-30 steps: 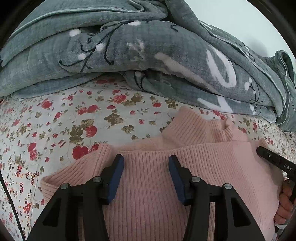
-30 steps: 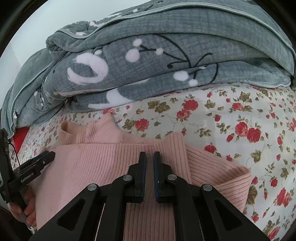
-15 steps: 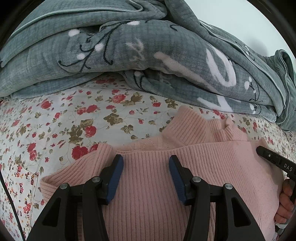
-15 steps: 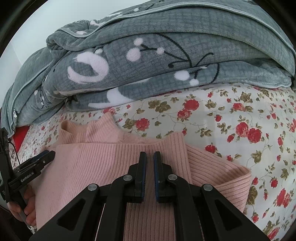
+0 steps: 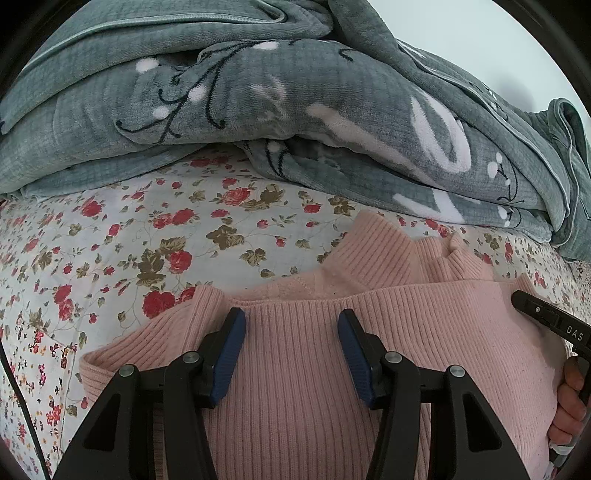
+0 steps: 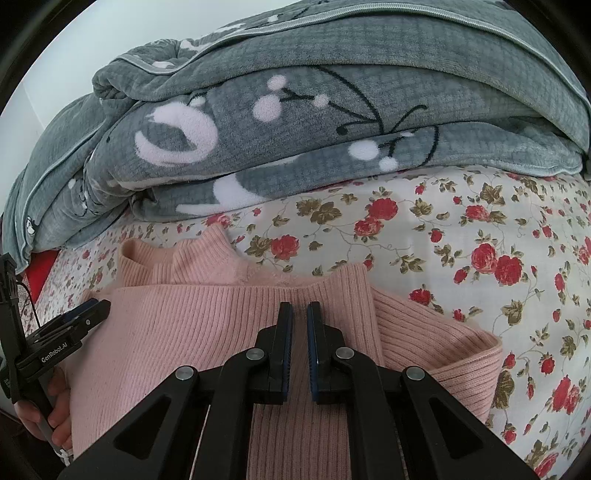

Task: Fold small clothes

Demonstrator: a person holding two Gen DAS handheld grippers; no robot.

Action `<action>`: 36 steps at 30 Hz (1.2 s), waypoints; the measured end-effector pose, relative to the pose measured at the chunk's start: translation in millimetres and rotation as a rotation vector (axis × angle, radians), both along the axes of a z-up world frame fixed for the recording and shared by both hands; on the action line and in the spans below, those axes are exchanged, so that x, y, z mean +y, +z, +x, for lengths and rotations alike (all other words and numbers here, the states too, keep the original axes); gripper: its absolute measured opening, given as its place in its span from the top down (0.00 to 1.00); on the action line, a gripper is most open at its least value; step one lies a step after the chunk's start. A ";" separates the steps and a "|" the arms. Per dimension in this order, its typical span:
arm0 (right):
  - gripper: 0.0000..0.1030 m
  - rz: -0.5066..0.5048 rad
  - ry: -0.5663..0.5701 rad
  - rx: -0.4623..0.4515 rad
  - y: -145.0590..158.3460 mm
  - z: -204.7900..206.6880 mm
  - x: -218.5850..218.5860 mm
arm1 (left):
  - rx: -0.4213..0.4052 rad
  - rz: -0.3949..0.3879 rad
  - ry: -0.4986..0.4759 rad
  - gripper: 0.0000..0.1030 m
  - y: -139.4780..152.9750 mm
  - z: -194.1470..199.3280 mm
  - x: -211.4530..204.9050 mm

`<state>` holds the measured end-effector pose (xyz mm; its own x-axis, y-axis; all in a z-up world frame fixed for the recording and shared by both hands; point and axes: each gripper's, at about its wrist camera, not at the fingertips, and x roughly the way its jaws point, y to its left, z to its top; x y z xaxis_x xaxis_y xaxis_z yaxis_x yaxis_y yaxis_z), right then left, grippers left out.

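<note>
Pink ribbed knit sweater [image 5: 295, 387] lies lower centre, folded on the floral bedsheet [image 5: 147, 240]. Left gripper [image 5: 291, 325] fingers spread, released; right gripper [image 6: 299, 314] fingers nearly closed, apparently pinching nothing, likely smoothing the fold.

Floral rose-print bedsheet [image 5: 155, 236], heaped grey fleece blanket [image 6: 332, 110] behind, pale plain wall [image 5: 461, 33], soft daylight

Ribbed pale-pink sweater [image 5: 295, 387]; white bed sheet [image 5: 110, 236] printed with red roses and olive leaves; grey-green waffle-textured blanket [image 6: 314, 110] bearing white dots and black line motifs.
</note>
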<state>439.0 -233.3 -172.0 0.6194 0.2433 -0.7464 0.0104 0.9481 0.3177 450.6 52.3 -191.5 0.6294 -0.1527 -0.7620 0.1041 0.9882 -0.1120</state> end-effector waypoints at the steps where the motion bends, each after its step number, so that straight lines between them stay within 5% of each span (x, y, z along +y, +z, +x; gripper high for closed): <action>1: 0.92 0.000 0.000 0.000 0.0 0.0 0.0 | 0.000 0.000 0.000 0.51 0.1 0.1 -0.1; 28: 0.94 -0.027 -0.008 -0.013 0.1 -0.8 5.8 | -0.002 0.000 0.000 0.51 3.1 0.2 -2.3; 36: 0.97 -0.038 -0.056 -0.028 2.8 -5.4 -1.7 | -0.069 0.014 0.039 0.51 17.0 -11.3 -4.9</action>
